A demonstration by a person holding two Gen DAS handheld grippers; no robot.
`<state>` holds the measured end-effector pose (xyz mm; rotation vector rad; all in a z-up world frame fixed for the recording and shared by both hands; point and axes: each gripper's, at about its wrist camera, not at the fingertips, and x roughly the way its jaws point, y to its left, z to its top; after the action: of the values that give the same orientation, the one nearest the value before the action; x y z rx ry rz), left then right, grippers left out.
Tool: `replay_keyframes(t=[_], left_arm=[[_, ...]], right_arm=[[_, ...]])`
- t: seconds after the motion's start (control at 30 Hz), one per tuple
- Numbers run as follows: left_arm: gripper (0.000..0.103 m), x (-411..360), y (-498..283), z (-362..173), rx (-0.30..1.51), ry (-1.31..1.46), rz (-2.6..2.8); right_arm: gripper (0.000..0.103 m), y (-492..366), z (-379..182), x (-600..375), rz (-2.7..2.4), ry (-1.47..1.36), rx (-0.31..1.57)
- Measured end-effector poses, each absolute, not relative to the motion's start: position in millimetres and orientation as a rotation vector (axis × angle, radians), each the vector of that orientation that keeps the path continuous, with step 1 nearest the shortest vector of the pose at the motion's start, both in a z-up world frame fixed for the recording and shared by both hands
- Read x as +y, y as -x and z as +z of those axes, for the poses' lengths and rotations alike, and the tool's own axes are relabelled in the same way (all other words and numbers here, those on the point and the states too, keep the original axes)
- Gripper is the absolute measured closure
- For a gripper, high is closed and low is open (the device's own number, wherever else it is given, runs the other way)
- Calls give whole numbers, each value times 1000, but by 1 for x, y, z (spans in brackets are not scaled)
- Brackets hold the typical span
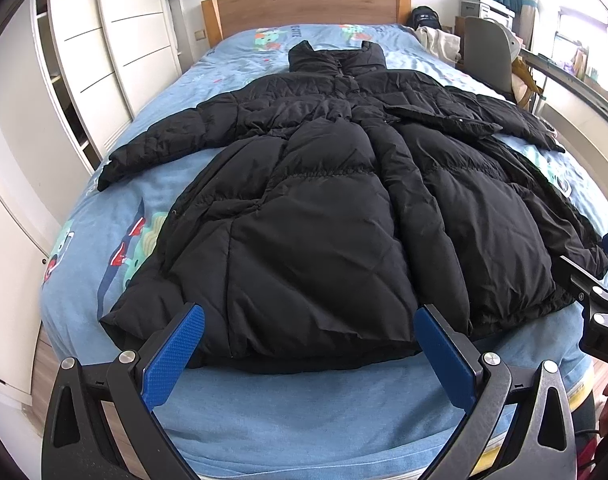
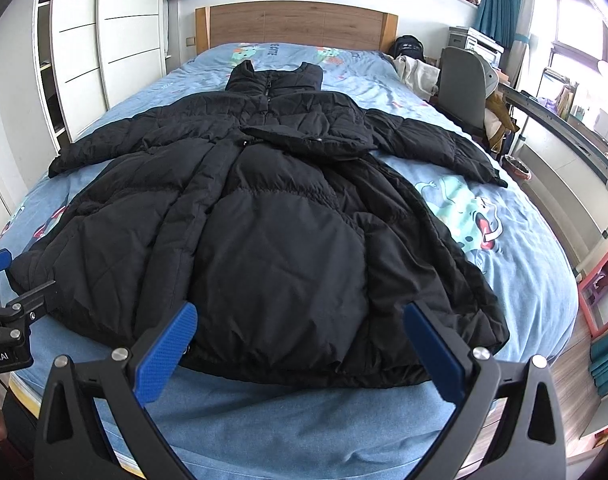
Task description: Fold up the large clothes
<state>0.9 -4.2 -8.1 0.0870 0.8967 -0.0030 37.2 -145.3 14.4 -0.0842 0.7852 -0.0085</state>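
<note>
A long black puffer coat (image 1: pixel 324 208) (image 2: pixel 271 224) lies flat on the bed, collar toward the headboard, both sleeves spread outward, hem at the near edge. My left gripper (image 1: pixel 310 318) hovers open just before the hem, blue pads wide apart, nothing between them. My right gripper (image 2: pixel 299 316) is open the same way over the hem's right half. Each gripper shows at the edge of the other's view: the right gripper (image 1: pixel 600 280), the left gripper (image 2: pixel 7 292).
The bed (image 1: pixel 304 408) has a blue cartoon-print sheet and a wooden headboard (image 2: pixel 299 26). White wardrobes (image 1: pixel 103 40) stand along the left. On the right are a grey chair (image 2: pixel 464 84), a desk and windows. Pale clothes (image 2: pixel 418 72) lie at the bed's far right corner.
</note>
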Motion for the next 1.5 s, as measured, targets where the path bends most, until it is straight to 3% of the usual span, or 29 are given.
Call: replay_keyframes(t=[1.07,1.5], left_arm=[[0,-5,-9,-5,902,-89,11],[1,23,-38,49,792,-54,7]], right_arm=[[0,-44,21,-147,-5,86,799],[0,-75,83,-178,-31,48,696]])
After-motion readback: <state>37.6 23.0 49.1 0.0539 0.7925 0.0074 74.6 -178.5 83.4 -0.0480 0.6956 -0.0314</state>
